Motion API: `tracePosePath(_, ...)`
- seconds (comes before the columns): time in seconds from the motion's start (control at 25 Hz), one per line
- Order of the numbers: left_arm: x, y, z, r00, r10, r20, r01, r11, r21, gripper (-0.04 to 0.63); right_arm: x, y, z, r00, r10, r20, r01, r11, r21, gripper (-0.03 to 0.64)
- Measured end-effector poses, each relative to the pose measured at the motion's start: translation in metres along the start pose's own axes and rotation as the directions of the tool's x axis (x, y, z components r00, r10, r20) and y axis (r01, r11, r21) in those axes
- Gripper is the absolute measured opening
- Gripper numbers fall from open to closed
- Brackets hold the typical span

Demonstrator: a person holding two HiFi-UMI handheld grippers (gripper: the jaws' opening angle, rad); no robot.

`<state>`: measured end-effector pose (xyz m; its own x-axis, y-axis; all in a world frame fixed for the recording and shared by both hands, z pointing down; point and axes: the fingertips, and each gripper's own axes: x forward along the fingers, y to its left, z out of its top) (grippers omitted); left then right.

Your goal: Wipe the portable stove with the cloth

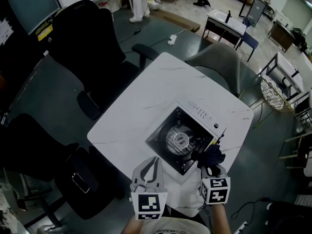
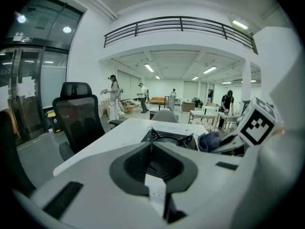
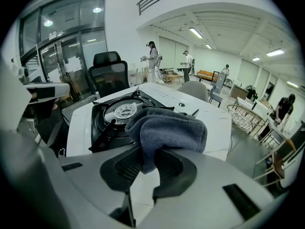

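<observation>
**Head view, with both gripper views.** The right gripper [image 1: 210, 165] [image 3: 147, 152] is clamped on a bunched grey-blue cloth [image 1: 211, 155] [image 3: 167, 127]. The cloth covers the near right corner of the portable stove [image 1: 183, 138] [image 3: 119, 112], so contact there cannot be judged. The left gripper [image 1: 154, 160] [image 2: 151, 146] has its jaws together with nothing between them. It is near the stove's near left side. In the left gripper view its body hides all but the top of the stove [image 2: 169, 138]. The stove's black recess holds a round silver burner plate [image 1: 177, 139] [image 3: 125, 111] ringed by pan supports. The stove occupies the near right corner of the white table [image 1: 146, 99], close to both edges. The table's far and left parts are bare. A black office chair [image 1: 92, 43] and a grey chair [image 1: 219, 62] border its far sides.
</observation>
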<state>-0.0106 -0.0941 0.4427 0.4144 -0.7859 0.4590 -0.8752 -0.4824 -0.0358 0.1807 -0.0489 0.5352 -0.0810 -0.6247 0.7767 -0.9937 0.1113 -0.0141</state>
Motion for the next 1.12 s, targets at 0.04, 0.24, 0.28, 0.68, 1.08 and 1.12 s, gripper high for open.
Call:
tracePosePath(0.04, -0.001, 0.0, 0.0, 1.0, -0.001, 0.0, 0.001, 1.0, 0.001, 0.023, -0.001, 0.002, -0.001, 1.0, 0.003, -0.004, -0.003, 1.0, -0.001, 0.077)
tracePosePath(0.24, -0.004, 0.001, -0.003, 1.0, -0.006, -0.003, 0.006, 1.0, 0.005, 0.023, -0.005, 0.015, -0.009, 0.999, 0.023, -0.026, -0.024, 1.0, -0.008, 0.077)
tracePosePath(0.28, -0.005, 0.001, -0.004, 1.0, -0.007, -0.004, 0.007, 1.0, 0.004, 0.022, -0.007, 0.017, -0.011, 0.999, 0.028, -0.032, -0.028, 1.0, -0.012, 0.077)
tracePosePath(0.68, -0.009, -0.003, -0.005, 1.0, -0.016, -0.002, 0.016, 1.0, -0.004, 0.022, -0.015, 0.042, -0.032, 0.992, 0.087, -0.089, -0.09, 0.996, -0.028, 0.077)
tracePosePath(1.08, -0.016, -0.004, -0.01, 1.0, -0.01, -0.002, 0.01, 1.0, -0.013, 0.022, -0.023, 0.073, -0.059, 0.973, 0.172, -0.155, -0.174, 0.985, -0.001, 0.077)
tracePosePath(1.12, -0.017, -0.004, -0.01, 1.0, -0.007, -0.002, 0.007, 1.0, -0.014, 0.022, -0.024, 0.075, -0.061, 0.97, 0.18, -0.164, -0.183, 0.983, -0.004, 0.077)
